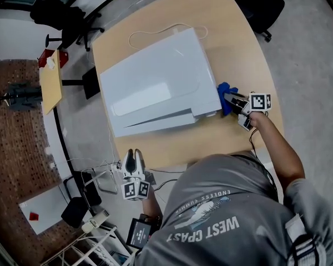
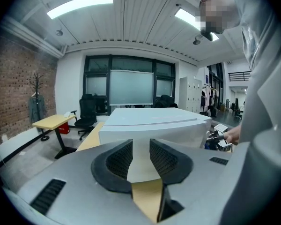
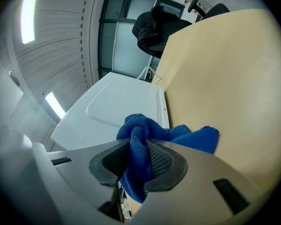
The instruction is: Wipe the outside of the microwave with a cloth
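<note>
A white microwave (image 1: 158, 87) stands in the middle of a light wooden table (image 1: 238, 37). My right gripper (image 1: 231, 100) is shut on a blue cloth (image 1: 226, 96), which lies against the microwave's right side near its front corner. In the right gripper view the blue cloth (image 3: 145, 144) is bunched between the pads, with the microwave (image 3: 107, 111) just beyond it. My left gripper (image 1: 134, 160) hangs off the table's near edge, open and holding nothing. In the left gripper view the microwave (image 2: 152, 125) fills the middle distance beyond the open left gripper (image 2: 140, 158).
A white power cord (image 1: 155, 33) loops on the table behind the microwave. Black office chairs (image 1: 64, 15) stand at the back left. A small yellow side table (image 1: 51, 82) is at the left. Cables and a power strip (image 1: 97, 218) lie on the floor below the left gripper.
</note>
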`<state>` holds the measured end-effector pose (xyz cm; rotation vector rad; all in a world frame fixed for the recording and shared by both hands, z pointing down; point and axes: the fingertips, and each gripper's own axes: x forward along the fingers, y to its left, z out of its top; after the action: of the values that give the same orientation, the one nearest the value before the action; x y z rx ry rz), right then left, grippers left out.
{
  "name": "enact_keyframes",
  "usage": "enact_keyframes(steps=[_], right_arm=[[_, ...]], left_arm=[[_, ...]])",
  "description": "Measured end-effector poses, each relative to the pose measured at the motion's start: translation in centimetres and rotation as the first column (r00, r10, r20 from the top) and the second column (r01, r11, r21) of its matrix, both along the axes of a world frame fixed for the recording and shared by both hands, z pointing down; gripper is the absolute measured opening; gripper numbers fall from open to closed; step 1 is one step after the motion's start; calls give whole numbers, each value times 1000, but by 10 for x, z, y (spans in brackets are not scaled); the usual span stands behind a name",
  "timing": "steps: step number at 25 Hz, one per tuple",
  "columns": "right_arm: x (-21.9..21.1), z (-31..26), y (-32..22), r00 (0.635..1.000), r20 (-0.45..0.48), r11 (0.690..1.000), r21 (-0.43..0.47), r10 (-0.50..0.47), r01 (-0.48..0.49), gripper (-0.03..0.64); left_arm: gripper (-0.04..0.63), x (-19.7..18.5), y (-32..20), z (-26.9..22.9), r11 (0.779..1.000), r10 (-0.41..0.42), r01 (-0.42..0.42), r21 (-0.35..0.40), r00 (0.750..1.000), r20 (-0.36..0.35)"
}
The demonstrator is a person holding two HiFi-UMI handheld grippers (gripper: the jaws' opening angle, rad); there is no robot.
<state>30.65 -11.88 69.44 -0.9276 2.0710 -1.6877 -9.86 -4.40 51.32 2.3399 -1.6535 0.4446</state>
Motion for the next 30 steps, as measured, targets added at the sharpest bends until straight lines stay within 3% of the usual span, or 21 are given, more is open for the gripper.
enact_keyframes(steps=[3,5,10,14,18,21,23,24,26,28,30], right_arm=[[-7,-7,38,997,-3,997,17,-77,77,100],[-7,-27,35,997,10,994,84,-75,74,100],[7,-76,-33,1000,7,970,244,-5,3,101],[23,-131,-112,996,29,912,401,85,-89,100],[27,-149,-158,983,-153,926,376,97,-33,100],[31,-163,-155,942,-321,910,412,100,44,100],[32,-185,-149,869,-483,873,465,111,147,100],[28,-199,-145,806,-581,840,489,112,236,100],[7,-223,-133,633,-766,747,484,111,455,100],[-18,-227,-123,456,-885,665,398,96,632,100],[-38,-217,-117,332,-940,634,302,76,712,100]], left_arm=[[127,5,-4,1,1000,8,-8,-4,1000,-4],[127,8,-6,1,1000,16,-16,-3,1000,-3],[127,12,-3,-3,1000,21,-21,-1,1000,-1],[127,8,0,-4,1000,15,-15,4,1000,2],[127,10,-5,-15,1000,13,-13,16,1000,1],[127,9,-5,-24,999,24,-24,30,1000,5],[127,7,-8,-26,999,22,-22,30,1000,-2],[127,4,-10,-25,999,16,-16,30,1000,-8],[127,-7,-14,-20,999,9,-8,34,1000,-21],[127,-19,-19,-14,999,12,-10,42,999,-31],[127,-25,-22,-10,999,16,-14,51,999,-38]])
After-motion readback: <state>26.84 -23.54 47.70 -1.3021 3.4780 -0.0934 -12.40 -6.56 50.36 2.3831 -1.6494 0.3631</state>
